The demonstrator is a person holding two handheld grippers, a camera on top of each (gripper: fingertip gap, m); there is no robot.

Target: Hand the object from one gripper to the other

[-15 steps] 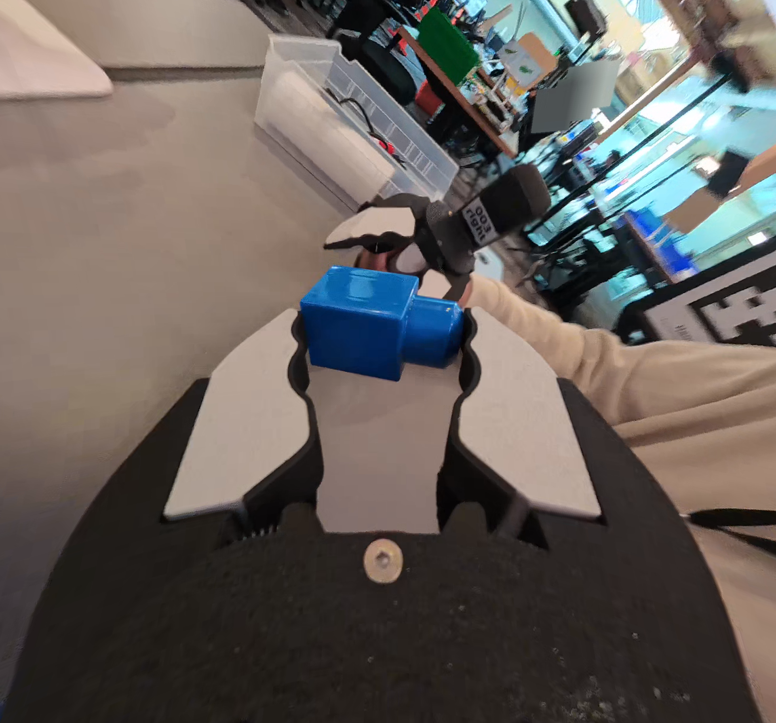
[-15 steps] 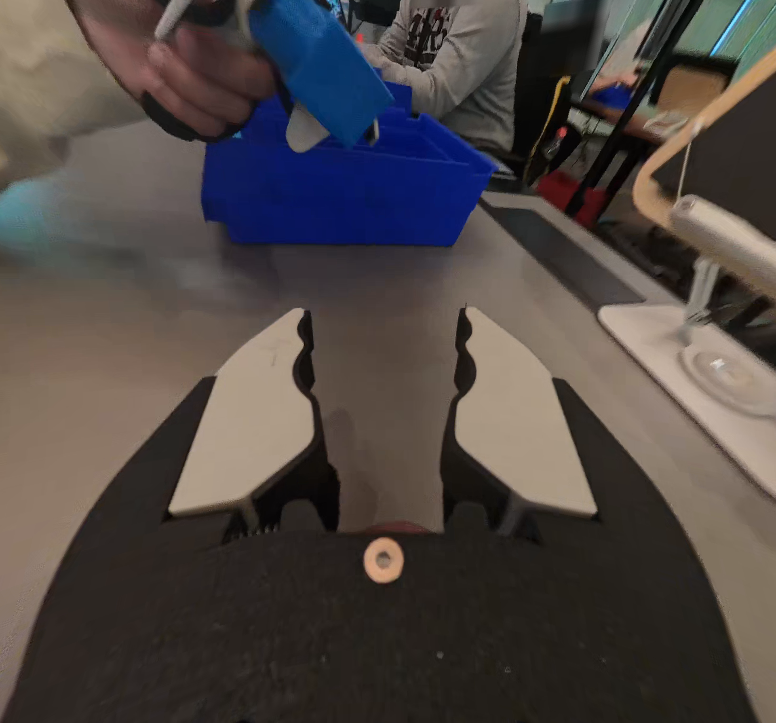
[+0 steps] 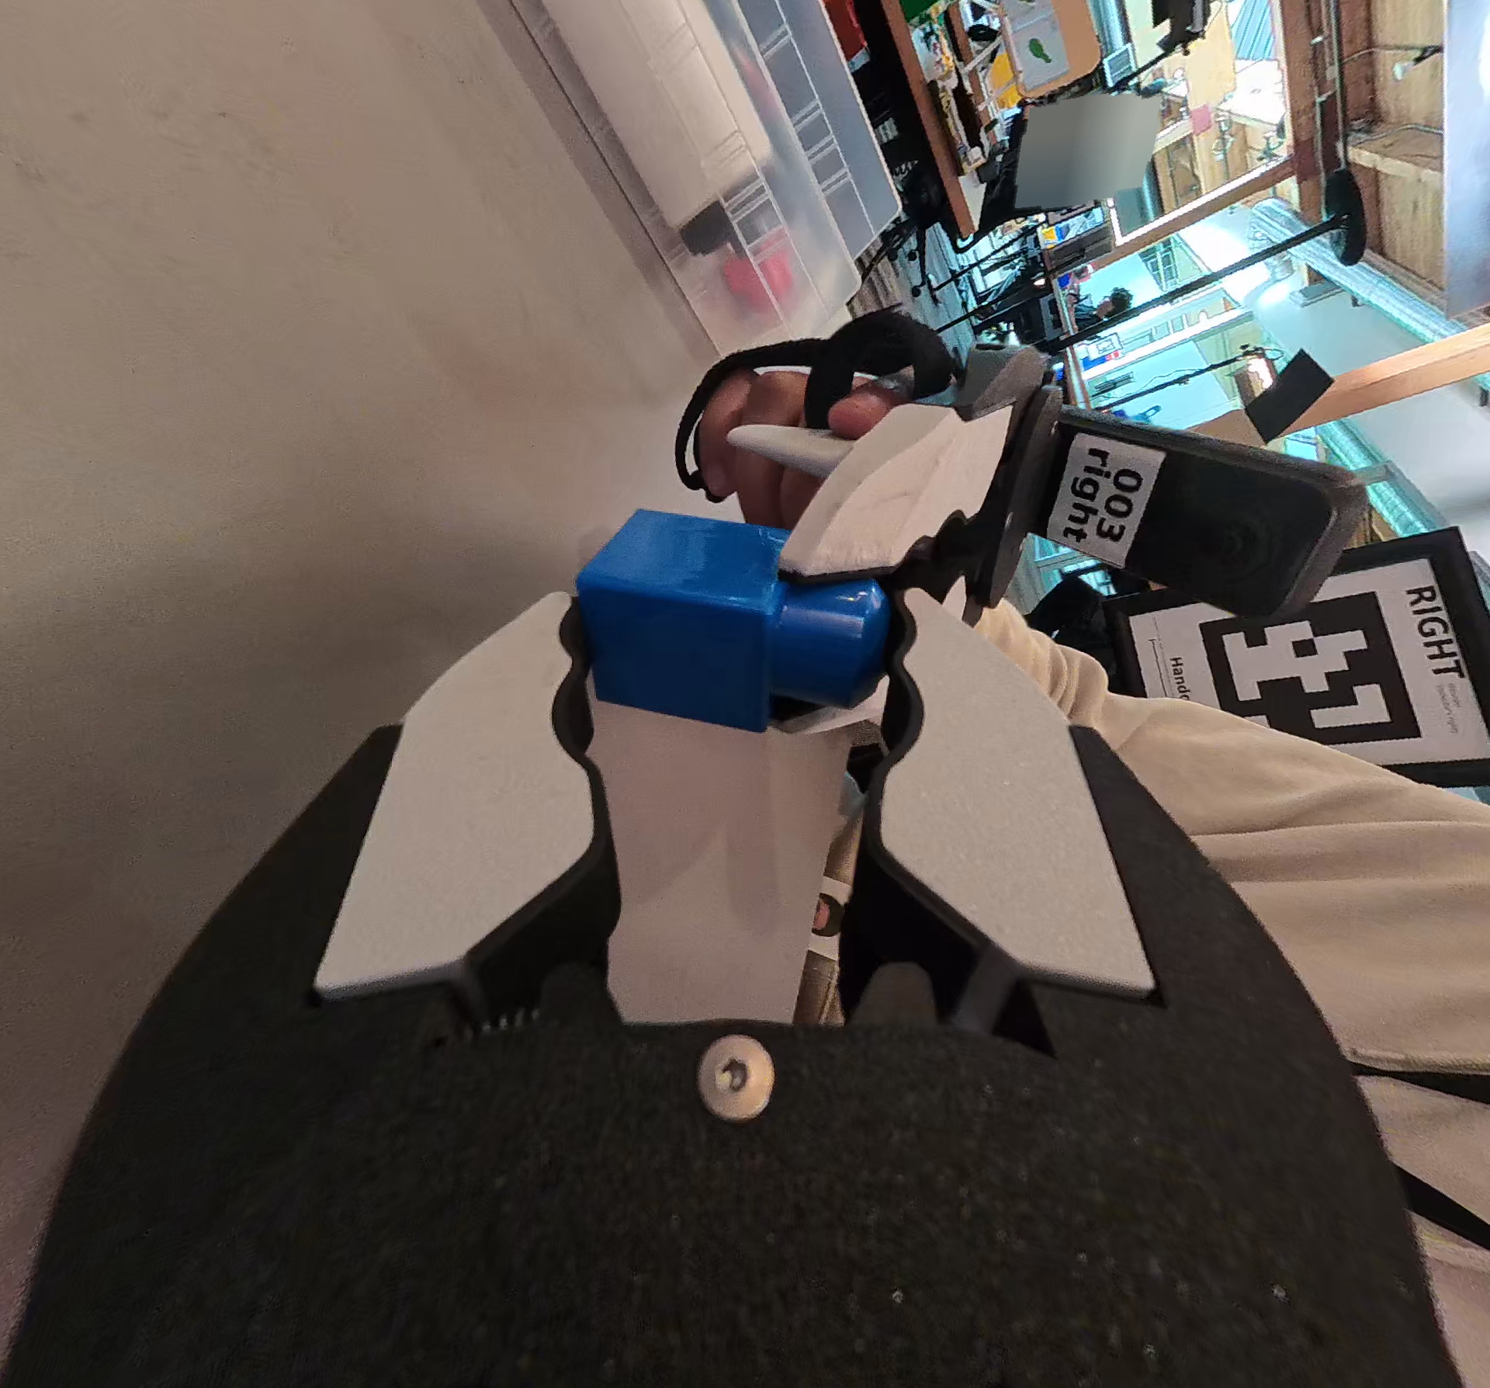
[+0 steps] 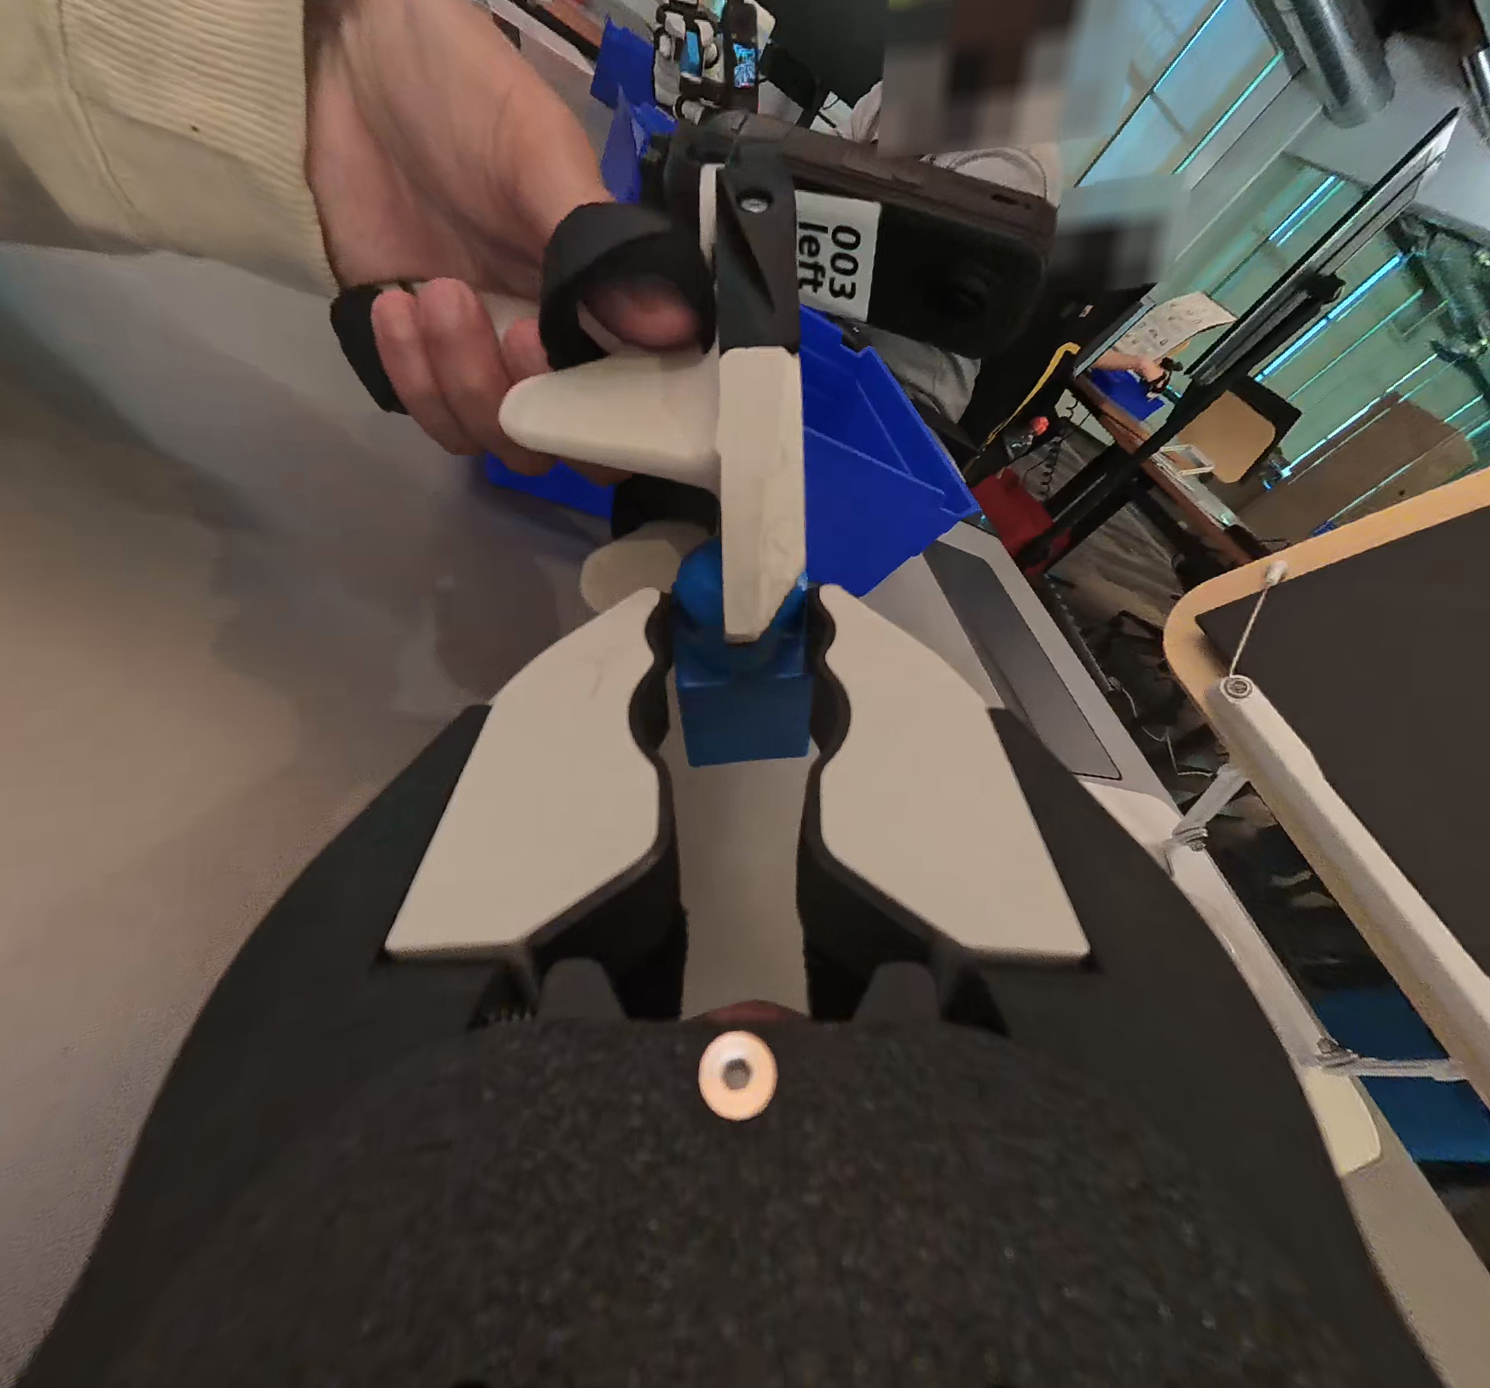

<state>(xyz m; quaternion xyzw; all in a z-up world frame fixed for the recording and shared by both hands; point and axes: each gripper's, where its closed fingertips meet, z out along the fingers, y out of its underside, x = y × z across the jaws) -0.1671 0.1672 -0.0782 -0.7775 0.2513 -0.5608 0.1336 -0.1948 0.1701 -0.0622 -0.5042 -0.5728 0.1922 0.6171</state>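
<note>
Beige tabletop [image 3: 242, 301], busy workshop | both grippers' fingers clamped on blue block [image 3: 685, 623]

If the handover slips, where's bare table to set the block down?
Bare table spreads left of the left claw, as far as the clear bin. The right wrist view shows more bare table left of the blue bin. Crowded: the middle, where the right claw meets the left on the blue block.

2 wrist views face-to-face — seemingly close, sharing block [image 3: 685, 615].
</note>
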